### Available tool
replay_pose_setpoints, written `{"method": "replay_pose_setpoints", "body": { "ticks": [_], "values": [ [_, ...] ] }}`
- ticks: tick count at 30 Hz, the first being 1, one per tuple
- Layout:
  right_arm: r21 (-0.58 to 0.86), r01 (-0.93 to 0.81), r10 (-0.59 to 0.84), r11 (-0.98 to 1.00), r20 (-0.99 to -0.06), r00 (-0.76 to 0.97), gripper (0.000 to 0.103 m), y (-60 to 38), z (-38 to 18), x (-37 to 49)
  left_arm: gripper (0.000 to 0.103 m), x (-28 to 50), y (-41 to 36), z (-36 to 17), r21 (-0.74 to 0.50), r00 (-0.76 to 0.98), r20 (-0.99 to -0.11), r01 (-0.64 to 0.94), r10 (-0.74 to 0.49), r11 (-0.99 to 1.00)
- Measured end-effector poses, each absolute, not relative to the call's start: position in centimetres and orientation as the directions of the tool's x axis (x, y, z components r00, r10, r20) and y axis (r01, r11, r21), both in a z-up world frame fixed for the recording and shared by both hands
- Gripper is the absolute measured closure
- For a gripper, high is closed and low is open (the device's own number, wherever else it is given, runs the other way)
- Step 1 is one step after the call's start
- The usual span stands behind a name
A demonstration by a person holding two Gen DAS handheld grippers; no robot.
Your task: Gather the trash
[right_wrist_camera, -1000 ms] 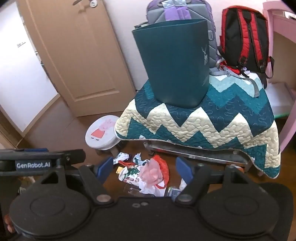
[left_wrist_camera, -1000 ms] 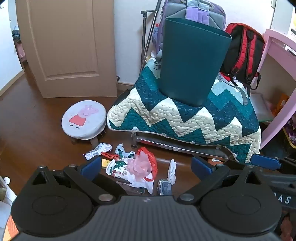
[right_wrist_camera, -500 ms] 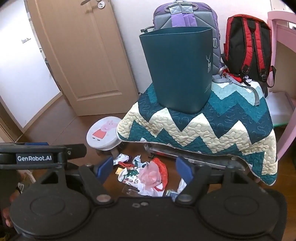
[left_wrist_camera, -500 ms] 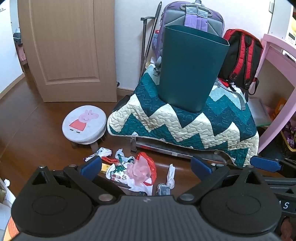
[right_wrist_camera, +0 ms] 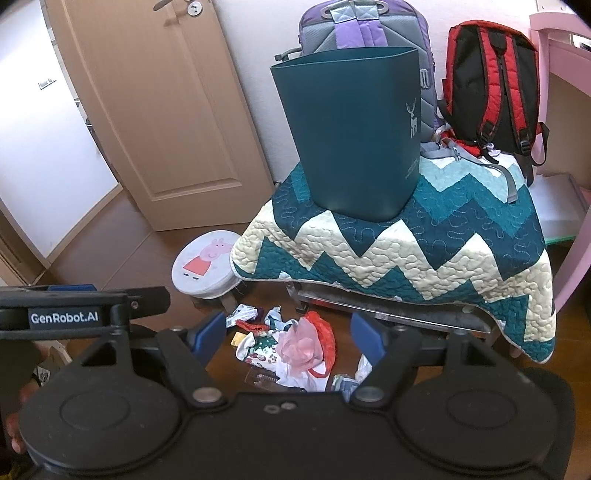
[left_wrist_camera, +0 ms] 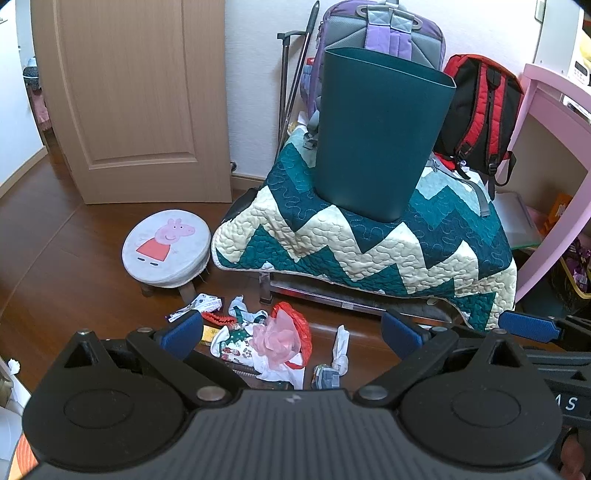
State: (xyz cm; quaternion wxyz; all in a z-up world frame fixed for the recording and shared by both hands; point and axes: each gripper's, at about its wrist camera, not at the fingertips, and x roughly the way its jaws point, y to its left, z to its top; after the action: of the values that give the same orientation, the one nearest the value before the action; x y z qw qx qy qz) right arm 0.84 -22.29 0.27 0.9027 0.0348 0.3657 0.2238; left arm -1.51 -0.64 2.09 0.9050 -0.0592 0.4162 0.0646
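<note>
my bin (left_wrist_camera: 376,136): plain dark teal
my quilt (left_wrist_camera: 369,243): teal and cream zigzags
my stool (left_wrist_camera: 166,247): white, pink pig in red dress
my backpacks: purple-grey (left_wrist_camera: 384,33); black-red (left_wrist_camera: 480,110)
my finger pads (left_wrist_camera: 181,332): blue

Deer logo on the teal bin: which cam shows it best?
Right wrist. The white deer logo sits on the side of the teal bin that faces that camera. The left wrist view shows only the bin's plain side; no logo is visible.

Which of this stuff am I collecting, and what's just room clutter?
For the job:
- floor litter pile
- knotted white scrap
- printed wrapper
- teal bin

Just lying about:
- cartoon stool
- zigzag quilt
- purple backpack
- red backpack
</note>
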Motion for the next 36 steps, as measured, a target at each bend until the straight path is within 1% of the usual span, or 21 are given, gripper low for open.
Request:
{"method": "replay_pose_setpoints", "body": {
  "ticks": [36],
  "values": [
    [0.245,-0.372,0.433,0.895,-0.671,0.601,0.028,-22.1,-1.1,2.4,0.0,-0.3,-0.4,0.6,-0.057,0.618,-0.784,-0.167,0.059,0.984]
  ]
}}
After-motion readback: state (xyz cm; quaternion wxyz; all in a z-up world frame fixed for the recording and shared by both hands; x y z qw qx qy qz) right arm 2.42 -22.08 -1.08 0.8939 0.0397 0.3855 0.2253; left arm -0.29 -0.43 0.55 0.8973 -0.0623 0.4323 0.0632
